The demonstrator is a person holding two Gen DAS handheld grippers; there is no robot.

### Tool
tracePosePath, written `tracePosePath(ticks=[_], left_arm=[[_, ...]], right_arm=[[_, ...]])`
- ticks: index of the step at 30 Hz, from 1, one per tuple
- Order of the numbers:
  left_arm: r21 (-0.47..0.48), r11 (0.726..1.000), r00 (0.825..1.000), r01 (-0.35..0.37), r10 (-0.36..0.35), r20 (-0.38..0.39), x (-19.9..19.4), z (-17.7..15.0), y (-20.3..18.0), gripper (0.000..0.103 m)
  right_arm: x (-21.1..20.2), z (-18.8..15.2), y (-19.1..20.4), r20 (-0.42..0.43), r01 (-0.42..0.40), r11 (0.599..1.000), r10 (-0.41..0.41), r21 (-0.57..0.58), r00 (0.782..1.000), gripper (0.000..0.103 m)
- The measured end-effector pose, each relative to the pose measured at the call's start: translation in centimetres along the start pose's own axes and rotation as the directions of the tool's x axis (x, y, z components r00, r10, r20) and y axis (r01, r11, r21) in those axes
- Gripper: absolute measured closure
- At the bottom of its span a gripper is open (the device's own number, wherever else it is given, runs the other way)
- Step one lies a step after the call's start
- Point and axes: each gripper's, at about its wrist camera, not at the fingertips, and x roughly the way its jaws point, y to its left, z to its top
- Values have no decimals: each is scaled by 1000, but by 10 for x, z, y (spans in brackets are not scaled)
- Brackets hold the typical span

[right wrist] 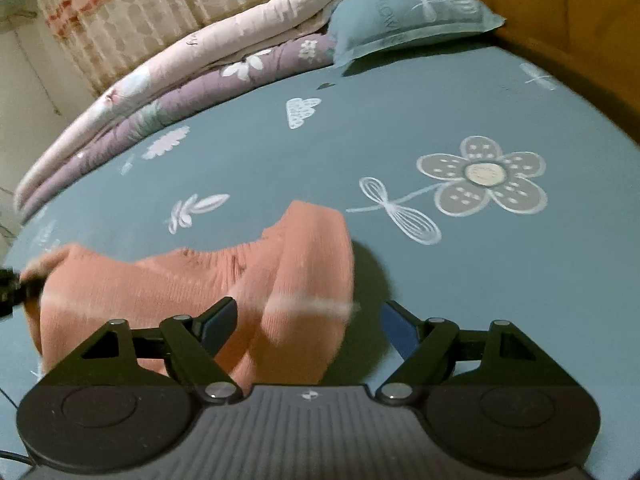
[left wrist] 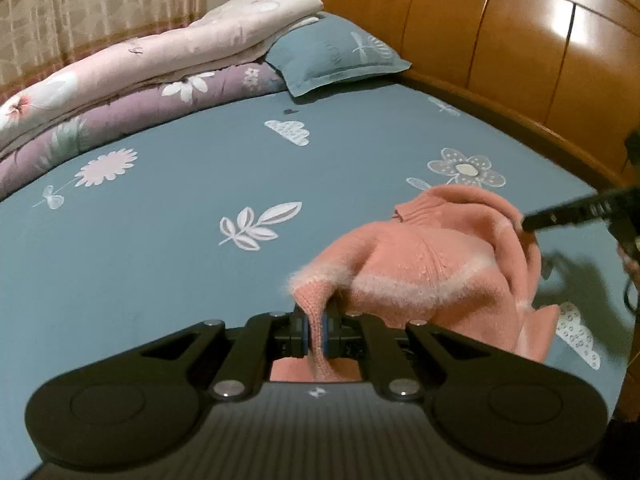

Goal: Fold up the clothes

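Observation:
A salmon-pink knit sweater [left wrist: 432, 264] with a pale fuzzy stripe lies bunched on the blue flowered bed sheet [left wrist: 180, 260]. My left gripper [left wrist: 316, 328] is shut on a narrow ribbed strip of it, pinched between the blue pads and lifted a little off the sheet. In the right wrist view the sweater [right wrist: 160, 292] runs from the left edge to the middle. My right gripper [right wrist: 308, 320] stands open, a raised fold of the sweater between its fingers, and the pads do not press on it. One of its fingers [left wrist: 560, 214] shows by the sweater's far right edge.
A blue pillow [left wrist: 340, 56] and two folded quilts [left wrist: 140, 80] lie along the far side of the bed. The wooden headboard [left wrist: 520, 40] curves along the right. A patterned curtain [left wrist: 80, 8] hangs behind the quilts. Bare sheet [right wrist: 500, 280] spreads around the sweater.

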Motion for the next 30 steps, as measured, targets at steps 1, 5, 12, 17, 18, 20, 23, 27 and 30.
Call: tracePosePath(ticks=[1, 5, 12, 17, 18, 20, 23, 27, 30], left_arm=[[-6, 1000, 1000, -11, 10, -8, -1, -1, -3, 99], [-21, 999, 999, -31, 31, -36, 0, -3, -11, 99], [-31, 999, 997, -29, 27, -67, 3, -4, -16, 100], [-38, 999, 999, -34, 32, -42, 3, 0, -9, 99], [-40, 998, 999, -46, 44, -30, 3, 3, -6, 99], [-43, 996, 997, -73, 73, -5, 2, 10, -1, 100], [-47, 989, 990, -138, 140, 34, 3, 22, 9, 100], [-92, 974, 975, -207, 213, 66, 4, 35, 39, 100], [-117, 960, 962, -253, 263, 76, 5, 44, 66, 100]], right_arm=[[6, 5, -3, -5, -18, 1000, 18, 2, 1000, 18], [32, 17, -18, -38, -100, 994, 101, 41, 994, 15], [60, 28, -19, -82, -138, 990, 139, 15, 987, 15], [64, 32, -13, -106, -163, 986, 159, -25, 982, 47], [63, 34, -11, -103, -163, 986, 158, -34, 982, 49], [60, 39, -4, -99, -161, 984, 153, -70, 983, 53], [56, 51, 14, -81, -125, 979, 113, -162, 990, 59], [54, 75, 37, -42, -92, 964, 84, -249, 996, 70], [60, 96, 54, -6, -62, 951, 63, -302, 998, 72]])
